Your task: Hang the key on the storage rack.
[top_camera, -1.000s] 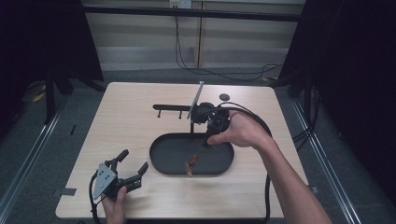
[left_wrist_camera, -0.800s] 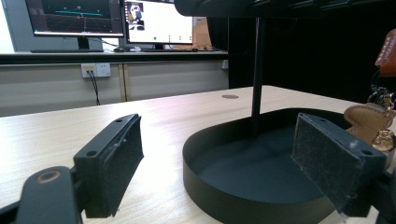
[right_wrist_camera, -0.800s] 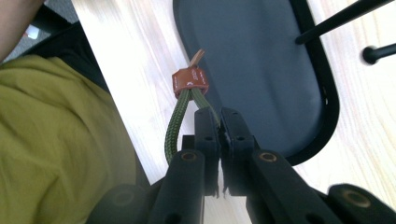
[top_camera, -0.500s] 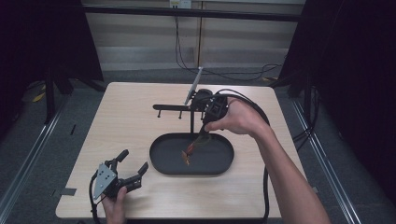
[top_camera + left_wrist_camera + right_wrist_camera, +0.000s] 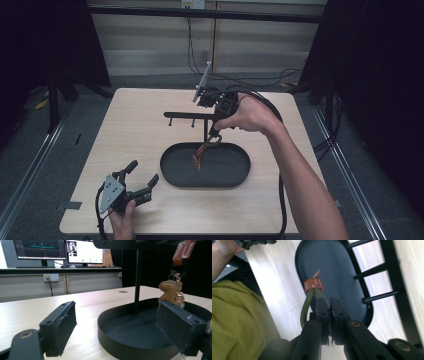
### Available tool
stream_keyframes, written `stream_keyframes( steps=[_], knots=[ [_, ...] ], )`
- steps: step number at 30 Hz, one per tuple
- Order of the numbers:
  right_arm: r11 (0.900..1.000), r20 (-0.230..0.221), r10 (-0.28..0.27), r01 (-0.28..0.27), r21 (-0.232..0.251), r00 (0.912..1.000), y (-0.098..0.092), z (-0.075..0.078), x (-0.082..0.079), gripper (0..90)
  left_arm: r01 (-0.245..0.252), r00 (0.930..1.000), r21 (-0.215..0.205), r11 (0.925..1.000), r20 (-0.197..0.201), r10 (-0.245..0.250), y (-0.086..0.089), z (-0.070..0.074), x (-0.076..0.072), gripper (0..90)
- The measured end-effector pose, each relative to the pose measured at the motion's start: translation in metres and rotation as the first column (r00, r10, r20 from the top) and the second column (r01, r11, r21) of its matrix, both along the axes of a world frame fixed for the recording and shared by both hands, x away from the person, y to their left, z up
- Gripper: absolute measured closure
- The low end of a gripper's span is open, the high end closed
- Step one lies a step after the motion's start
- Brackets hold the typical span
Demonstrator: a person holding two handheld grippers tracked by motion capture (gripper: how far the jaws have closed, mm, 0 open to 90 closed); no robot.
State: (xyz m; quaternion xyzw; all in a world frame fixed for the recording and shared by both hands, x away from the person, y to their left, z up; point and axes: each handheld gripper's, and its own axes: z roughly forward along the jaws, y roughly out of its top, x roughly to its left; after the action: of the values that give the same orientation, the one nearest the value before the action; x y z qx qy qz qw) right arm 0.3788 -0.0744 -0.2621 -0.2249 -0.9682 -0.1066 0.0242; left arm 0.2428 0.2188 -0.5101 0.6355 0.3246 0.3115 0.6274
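Frame centre: your right gripper (image 5: 216, 134), jaws clamped on the keychain (image 5: 201, 152), dangled it above the black tray (image 5: 235, 177), where a swing could snag the rack (image 5: 187, 116); lower left, your left gripper (image 5: 140, 184) gaped on nothing.

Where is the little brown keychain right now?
In the high view, the brown keychain on its green cord dangles from the right gripper, above the black oval tray.
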Motion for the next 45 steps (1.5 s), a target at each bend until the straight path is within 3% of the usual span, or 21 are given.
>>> stream_keyframes(
  steps=[9,16,22,35,45],
  knots=[
    [1.000,-0.006,-0.005,0.005,-0.006,1.0000,0.004,-0.001,0.018,86.3,0.000,1.0000,-0.002,1.0000,0.002,0.000,0.000,0.000,0.000,16.0],
    [0.999,0.013,-0.045,0.044,0.006,0.9989,0.006,-0.009,0.032,86.3,0.002,1.0000,-0.001,1.0000,0.001,-0.002,0.000,0.000,0.000,16.0],
    [0.998,0.025,-0.056,0.057,-0.015,0.9981,0.007,-0.015,0.037,86.3,0.002,1.0000,-0.003,1.0000,0.004,-0.002,0.000,0.000,0.000,15.9],
    [0.996,0.061,-0.085,0.087,-0.029,0.9945,-0.009,-0.014,0.045,86.1,0.003,1.0000,-0.002,1.0000,0.004,-0.003,0.000,0.000,0.000,15.9],
    [0.995,0.048,-0.103,0.103,0.000,0.9936,-0.012,-0.020,0.046,83.9,0.004,1.0000,-0.003,1.0000,0.004,-0.004,0.000,0.000,0.000,15.9]
  ],
)
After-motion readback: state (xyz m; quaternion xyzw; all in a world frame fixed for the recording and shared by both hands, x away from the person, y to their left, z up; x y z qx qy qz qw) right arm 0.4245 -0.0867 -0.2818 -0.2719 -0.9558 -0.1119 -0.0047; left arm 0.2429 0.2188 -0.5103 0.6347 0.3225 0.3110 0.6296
